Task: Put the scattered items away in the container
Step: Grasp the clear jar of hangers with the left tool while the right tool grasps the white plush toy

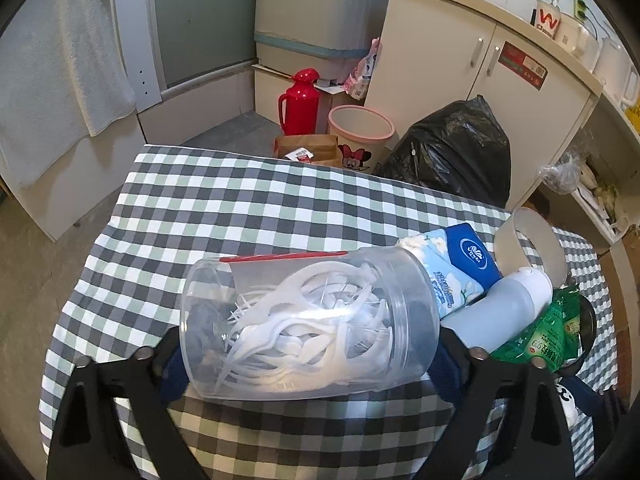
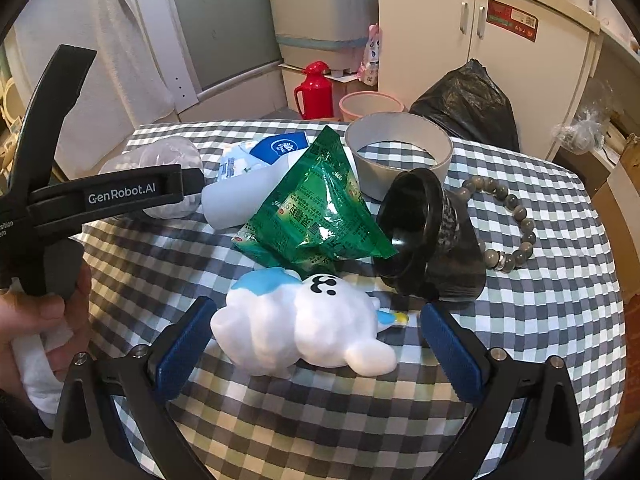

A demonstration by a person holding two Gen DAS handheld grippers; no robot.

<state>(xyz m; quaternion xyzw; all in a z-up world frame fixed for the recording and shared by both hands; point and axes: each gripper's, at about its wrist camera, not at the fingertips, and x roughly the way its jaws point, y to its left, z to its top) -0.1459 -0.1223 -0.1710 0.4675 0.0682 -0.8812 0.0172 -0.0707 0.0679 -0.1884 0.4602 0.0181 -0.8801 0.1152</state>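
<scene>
Gripping: the left tool point(image 1: 308, 356) is clamped on a clear plastic jar point(image 1: 304, 320), lying on its side between the blue pads, just above the surface point(image 1: 224, 208).
Jar contents: a tangle of white plastic floss picks point(image 1: 296, 320); a thin red strip runs along the jar's upper wall.
Right tool: the right tool point(image 2: 316, 344) stands spread wide, its pads either side of a white cloud-shaped toy point(image 2: 304, 328), not touching it.
Toy: glossy, lumpy, with a blue patch on top, lying on its side.
Green packet: a crinkled foil pouch point(image 2: 320, 208) leans on a pale frosted bottle point(image 2: 240, 196) lying flat.
Tissue pack: soft blue-and-white wrapper point(image 2: 260, 156), behind the bottle.
Black cup: dark, shiny cup point(image 2: 416, 232), tipped on its side, mouth toward the packet.
Bracelet: grey round beads point(image 2: 520, 216), lying beside the black cup.
Container: a grey ring-walled tub point(image 2: 400, 148), upright behind the packet; checked cloth shows inside it.
Surface cover: checked cloth in grey, white and pale green.
Hand: a hand point(image 2: 40, 320) grips the left tool's handle.
</scene>
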